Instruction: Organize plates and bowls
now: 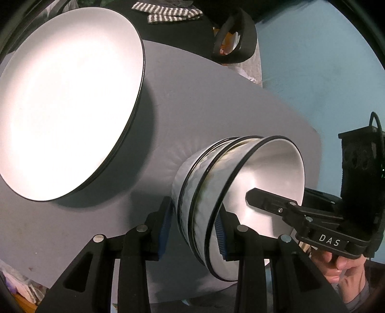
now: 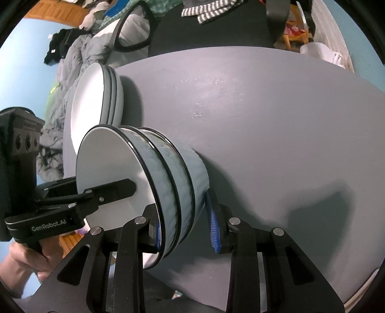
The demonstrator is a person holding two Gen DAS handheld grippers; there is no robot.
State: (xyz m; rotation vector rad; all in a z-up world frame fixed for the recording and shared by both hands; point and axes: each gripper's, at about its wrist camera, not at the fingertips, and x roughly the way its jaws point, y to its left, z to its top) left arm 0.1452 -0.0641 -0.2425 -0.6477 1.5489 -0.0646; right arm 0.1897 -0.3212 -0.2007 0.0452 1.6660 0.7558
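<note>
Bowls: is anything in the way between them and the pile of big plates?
Nothing visible is. Only bare grey table lies between the stack of bowls and the stack of plates; the striped cloth lies far behind them.

Both hand-held grippers are matte black, built of angular linked arms with triangular cut-outs and round silver pivot pins. The left gripper (image 1: 195,231) has ribbed blue pads (image 1: 220,234) on its fingers, and so does the right gripper (image 2: 184,230). One bears white "DAS" lettering, the other "GenRobot.AI". A black cable loops above the right unit's boxy camera housing. A grey sleeve (image 1: 361,297) covers the right wrist.
</note>
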